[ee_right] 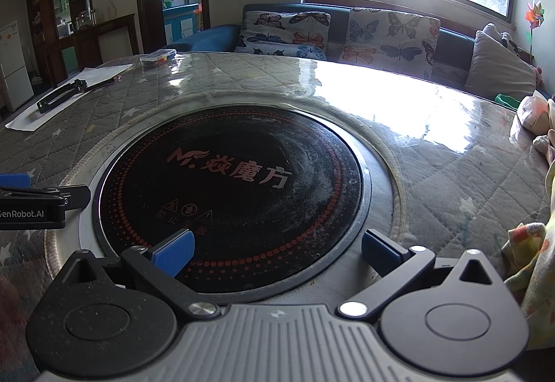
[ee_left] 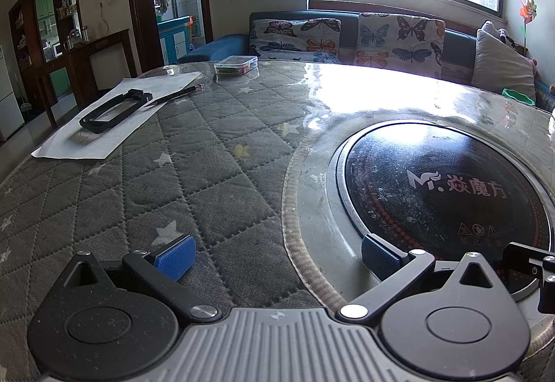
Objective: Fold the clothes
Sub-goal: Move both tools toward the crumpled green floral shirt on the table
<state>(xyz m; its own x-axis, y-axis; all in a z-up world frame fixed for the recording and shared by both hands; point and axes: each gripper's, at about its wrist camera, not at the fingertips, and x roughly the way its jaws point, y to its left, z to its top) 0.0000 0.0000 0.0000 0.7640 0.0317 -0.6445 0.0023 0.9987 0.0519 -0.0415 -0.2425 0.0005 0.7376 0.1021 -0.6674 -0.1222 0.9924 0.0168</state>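
My left gripper (ee_left: 275,257) is open and empty, low over the grey quilted table cover (ee_left: 194,174), just left of the round black cooktop (ee_left: 447,188). My right gripper (ee_right: 275,253) is open and empty over the near edge of the cooktop (ee_right: 236,181). The left gripper also shows at the left edge of the right wrist view (ee_right: 31,201). A pale floral garment (ee_right: 530,257) lies bunched at the right edge of the table, right of my right gripper and apart from it. Part of the right gripper's body (ee_left: 534,264) shows at the right in the left wrist view.
A white sheet of paper (ee_left: 114,118) with a black frame-shaped part (ee_left: 111,111) and a pen (ee_left: 173,97) lies at the far left. A clear plastic box (ee_left: 236,64) stands at the far edge. A plastic bag (ee_right: 534,115) sits at the right. A sofa with butterfly cushions (ee_left: 347,35) is behind the table.
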